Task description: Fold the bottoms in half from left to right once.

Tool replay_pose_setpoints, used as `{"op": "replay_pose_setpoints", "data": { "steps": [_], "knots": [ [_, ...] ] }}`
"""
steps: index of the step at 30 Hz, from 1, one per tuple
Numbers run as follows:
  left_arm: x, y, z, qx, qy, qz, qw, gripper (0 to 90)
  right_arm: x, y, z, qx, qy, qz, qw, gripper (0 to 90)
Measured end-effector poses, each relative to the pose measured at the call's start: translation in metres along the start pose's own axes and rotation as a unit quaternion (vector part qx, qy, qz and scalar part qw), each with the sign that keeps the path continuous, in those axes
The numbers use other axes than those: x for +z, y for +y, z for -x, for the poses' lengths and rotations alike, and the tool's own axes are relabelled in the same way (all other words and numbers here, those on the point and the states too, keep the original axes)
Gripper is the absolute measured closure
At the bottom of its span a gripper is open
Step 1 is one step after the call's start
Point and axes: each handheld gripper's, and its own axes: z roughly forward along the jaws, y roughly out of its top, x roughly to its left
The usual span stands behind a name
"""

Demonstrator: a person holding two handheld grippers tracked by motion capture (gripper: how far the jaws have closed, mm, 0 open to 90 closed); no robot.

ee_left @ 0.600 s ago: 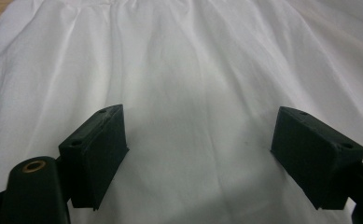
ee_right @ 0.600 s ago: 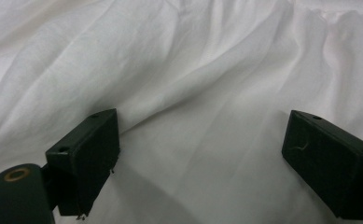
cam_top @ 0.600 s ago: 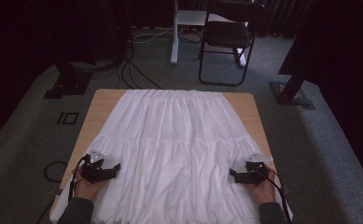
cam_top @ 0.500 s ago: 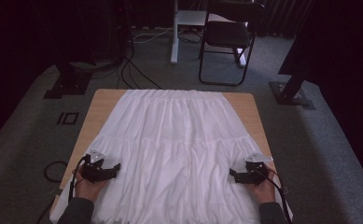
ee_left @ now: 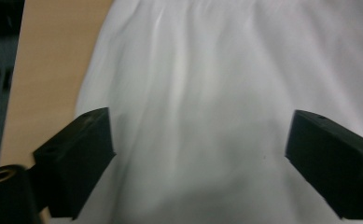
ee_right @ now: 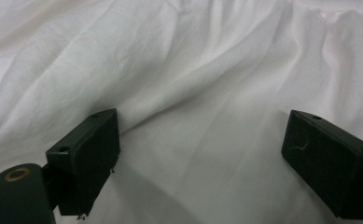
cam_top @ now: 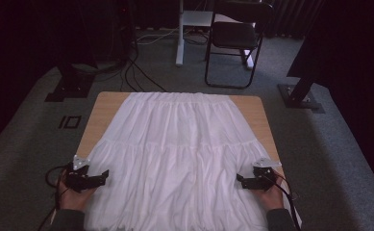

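Nothing has shifted between the earlier high views and this one: both hands sit at the same spots at the near corners of the cloth, and its folds lie as they did. That stillness suggests, as a judgement, that the work on the cloth has not begun or is paused, with no grip taken yet.

A white, gathered, tiered fabric skirt lies spread flat over the light wooden tabletop, its waistband at the far edge and its wide hem toward the person. Bare wood shows along the left and right margins.

The left gripper rests at the skirt's near left edge, pointing inward across the fabric. In the left gripper view its black jaws stand wide apart with the white cloth lying below and between them, untouched by the pads, so it holds nothing. The right gripper mirrors it at the near right edge; in the right gripper view its jaws are likewise spread wide over rumpled fabric, gripping nothing.

Each tool would need to dip to the hem beside it before pinching.
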Motion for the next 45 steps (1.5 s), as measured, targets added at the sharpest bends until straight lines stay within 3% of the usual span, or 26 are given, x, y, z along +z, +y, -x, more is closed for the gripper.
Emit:
{"op": "replay_pose_setpoints", "data": {
  "steps": [2, 3, 6, 9, 13, 17, 22, 23, 27, 31, 33, 37, 39, 42, 43, 45],
  "knots": [
    [0.000, -0.009, -0.009, 0.003, 0.027, -0.017, 0.9995, 2.1, 0.000, 0.000, 0.000, 0.001, 0.000, 0.000, 1.0000, 10.5],
    [0.000, -0.012, -0.014, -0.006, 0.034, -0.020, 0.9992, 1.2, 0.000, 0.000, 0.000, 0.001, 0.000, 0.000, 1.0000, 10.4],
    [-0.002, -0.020, -0.024, -0.031, 0.040, -0.012, 0.9987, 1.0, 0.000, 0.000, 0.000, 0.001, -0.001, 0.000, 1.0000, 10.5],
    [-0.001, -0.022, -0.026, -0.038, 0.042, -0.014, 0.9983, 1.0, 0.000, 0.000, 0.000, 0.001, -0.001, 0.000, 1.0000, 10.5],
    [0.000, -0.026, -0.027, -0.041, 0.028, -0.008, 0.9987, 0.9, 0.000, 0.000, 0.000, 0.001, -0.001, 0.000, 1.0000, 10.5],
    [-0.002, -0.028, -0.022, -0.022, 0.011, -0.008, 0.9997, 0.9, 0.000, 0.000, 0.000, 0.002, -0.001, 0.000, 1.0000, 10.5],
    [-0.004, -0.027, -0.021, -0.024, 0.015, -0.012, 0.9995, 2.3, 0.000, 0.000, 0.000, 0.001, -0.001, 0.000, 1.0000, 10.5],
    [-0.006, -0.027, -0.021, -0.026, 0.015, -0.009, 0.9995, 6.2, 0.000, 0.000, 0.000, 0.001, -0.001, 0.000, 1.0000, 10.5],
    [-0.013, -0.026, -0.027, -0.032, 0.011, -0.001, 0.9994, 54.7, 0.000, 0.000, 0.000, 0.002, -0.001, 0.000, 1.0000, 10.4],
    [-0.014, -0.024, -0.025, -0.027, 0.000, -0.005, 0.9996, 81.3, 0.000, 0.000, 0.000, 0.002, -0.001, 0.000, 1.0000, 10.5],
    [-0.014, -0.022, -0.021, -0.011, 0.011, -0.010, 0.9998, 86.6, 0.000, 0.000, 0.000, 0.002, -0.001, 0.000, 1.0000, 10.8],
    [-0.013, -0.019, -0.016, 0.020, 0.035, -0.011, 0.9991, 87.9, -0.002, -0.001, 0.001, 0.005, -0.005, 0.003, 1.0000, 15.7],
    [-0.016, -0.018, -0.018, 0.026, 0.045, 0.000, 0.9986, 87.9, -0.006, -0.002, 0.002, 0.012, -0.008, 0.005, 0.9999, 23.2],
    [-0.022, -0.015, -0.022, 0.030, 0.058, 0.013, 0.9978, 88.0, -0.013, -0.002, 0.004, 0.018, -0.015, 0.012, 0.9997, 23.8],
    [-0.028, -0.013, -0.029, 0.028, 0.069, 0.022, 0.9970, 88.0, -0.024, -0.002, 0.008, 0.023, -0.019, 0.031, 0.9991, 23.8],
    [-0.032, -0.011, -0.038, 0.025, 0.080, 0.026, 0.9961, 88.1, -0.036, -0.002, 0.012, 0.026, -0.033, 0.043, 0.9982, 23.8]
  ]
}}
